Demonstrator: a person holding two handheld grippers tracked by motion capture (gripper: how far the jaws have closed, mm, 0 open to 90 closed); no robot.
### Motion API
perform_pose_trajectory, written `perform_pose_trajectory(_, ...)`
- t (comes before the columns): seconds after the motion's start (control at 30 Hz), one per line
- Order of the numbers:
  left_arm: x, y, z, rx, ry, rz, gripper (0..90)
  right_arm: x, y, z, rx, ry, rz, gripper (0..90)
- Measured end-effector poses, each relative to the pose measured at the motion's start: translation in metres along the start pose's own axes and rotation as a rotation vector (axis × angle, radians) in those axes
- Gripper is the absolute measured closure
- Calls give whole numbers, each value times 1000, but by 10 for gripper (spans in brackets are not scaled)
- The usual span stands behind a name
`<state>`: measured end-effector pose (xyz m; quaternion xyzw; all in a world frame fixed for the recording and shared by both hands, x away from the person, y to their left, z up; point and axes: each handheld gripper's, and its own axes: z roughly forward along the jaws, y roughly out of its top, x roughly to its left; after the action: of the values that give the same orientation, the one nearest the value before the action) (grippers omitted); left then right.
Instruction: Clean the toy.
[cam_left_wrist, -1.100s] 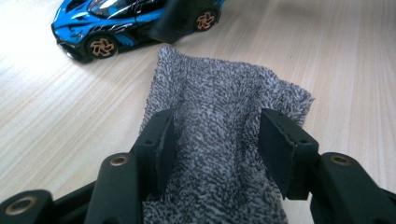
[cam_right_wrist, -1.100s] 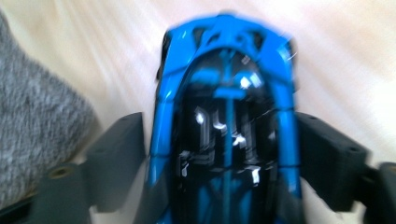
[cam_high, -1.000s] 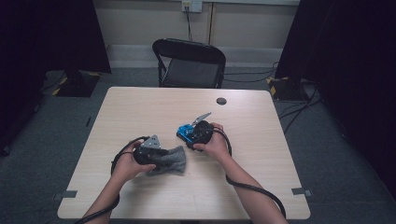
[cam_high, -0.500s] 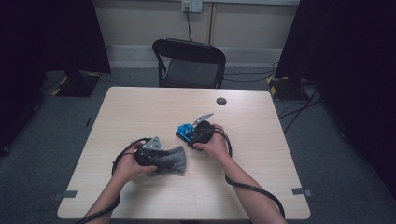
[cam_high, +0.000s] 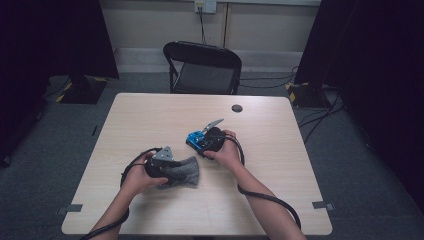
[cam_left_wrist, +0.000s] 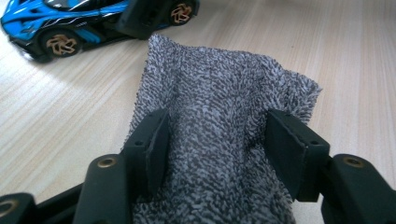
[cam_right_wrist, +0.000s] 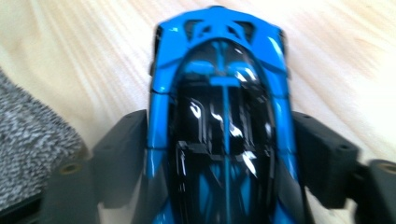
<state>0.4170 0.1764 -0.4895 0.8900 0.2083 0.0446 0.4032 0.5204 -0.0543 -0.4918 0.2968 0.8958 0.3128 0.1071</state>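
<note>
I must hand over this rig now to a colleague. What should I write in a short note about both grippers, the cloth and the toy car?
Left gripper: jaws on either side of the grey cloth, which bunches between them; it looks gripped.
Right gripper: jaws against both sides of the blue toy car, seen from above.
Places: the car stands on its wheels on the table, just beyond the cloth and apart from it; the cloth lies on the table near the front edge.
Done: both things are grasped.
Left: probably to bring cloth and car together, perhaps to wipe or cover the car; nothing shows that this has begun.
</note>
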Motion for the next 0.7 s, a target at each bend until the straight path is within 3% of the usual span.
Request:
perform_pose_trajectory(0.27, -4, -2, 3, 9, 9, 52, 395, 2, 2, -2, 31, -10, 20, 262)
perform_pose_trajectory(0.5, -3, -3, 2, 4, 8, 44, 403, 1, -6, -5, -4, 1, 13, 259)
perform_pose_trajectory(0.7, -2, -3, 2, 9, 6, 42, 403, 0, -6, -7, 2, 13, -51, 250)
